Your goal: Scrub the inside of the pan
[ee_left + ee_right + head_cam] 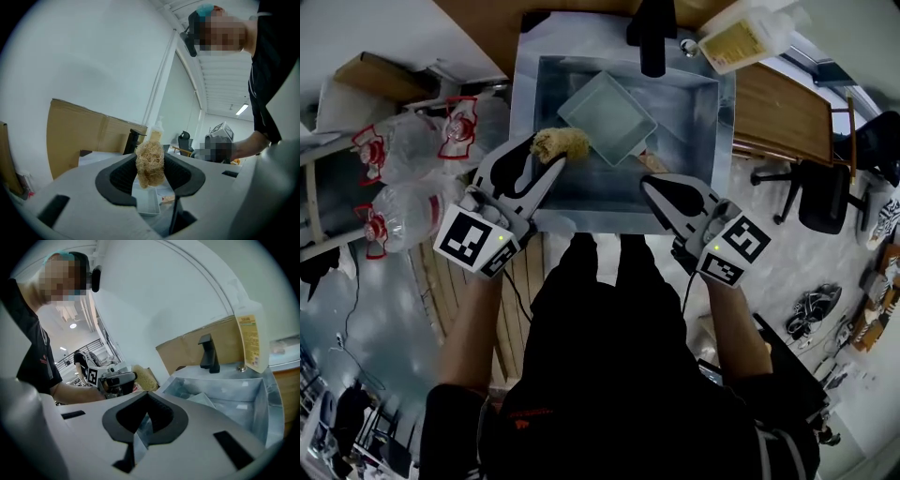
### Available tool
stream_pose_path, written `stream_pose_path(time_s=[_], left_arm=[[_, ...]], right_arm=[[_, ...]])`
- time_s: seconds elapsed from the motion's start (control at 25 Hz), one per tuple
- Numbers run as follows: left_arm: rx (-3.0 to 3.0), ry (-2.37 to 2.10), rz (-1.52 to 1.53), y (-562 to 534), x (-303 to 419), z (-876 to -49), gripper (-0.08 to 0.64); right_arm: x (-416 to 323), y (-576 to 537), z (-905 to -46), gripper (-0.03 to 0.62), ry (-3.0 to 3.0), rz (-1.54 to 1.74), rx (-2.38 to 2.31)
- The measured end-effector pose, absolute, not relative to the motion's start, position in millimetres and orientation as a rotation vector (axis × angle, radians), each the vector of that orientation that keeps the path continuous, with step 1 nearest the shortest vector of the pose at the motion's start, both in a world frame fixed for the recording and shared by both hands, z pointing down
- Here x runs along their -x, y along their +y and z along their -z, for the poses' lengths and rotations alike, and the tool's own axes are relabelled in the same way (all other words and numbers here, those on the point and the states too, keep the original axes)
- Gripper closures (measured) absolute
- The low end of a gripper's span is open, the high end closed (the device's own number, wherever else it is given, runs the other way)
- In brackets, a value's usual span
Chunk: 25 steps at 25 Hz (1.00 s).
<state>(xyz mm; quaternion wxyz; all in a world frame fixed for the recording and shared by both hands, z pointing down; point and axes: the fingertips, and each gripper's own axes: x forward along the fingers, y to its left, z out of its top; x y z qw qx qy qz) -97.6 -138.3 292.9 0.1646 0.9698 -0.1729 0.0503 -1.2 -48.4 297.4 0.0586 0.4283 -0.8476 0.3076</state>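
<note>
Sink rim (pixel 523 112), left gripper (pixel 551 165) angled inward gripping scrubber (pixel 562 144), right gripper (pixel 650 187) closed

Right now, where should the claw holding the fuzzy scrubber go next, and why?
Probably move the left claw forward and down until the scrubber meets the inside of the pan. The claw is shut on the scrubber, but it hangs near the sink front edge, beside the pan's corner, not in it.
</note>
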Motion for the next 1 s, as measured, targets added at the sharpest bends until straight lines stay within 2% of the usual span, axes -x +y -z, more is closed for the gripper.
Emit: stream_pose_path(time_s=[1.0], left_arm=[[-2.585, -0.871, -0.42, -198, 29, -422, 0.381]], right_arm=[[-74, -100, -386, 0.592, -2.565, -1.105, -0.98]])
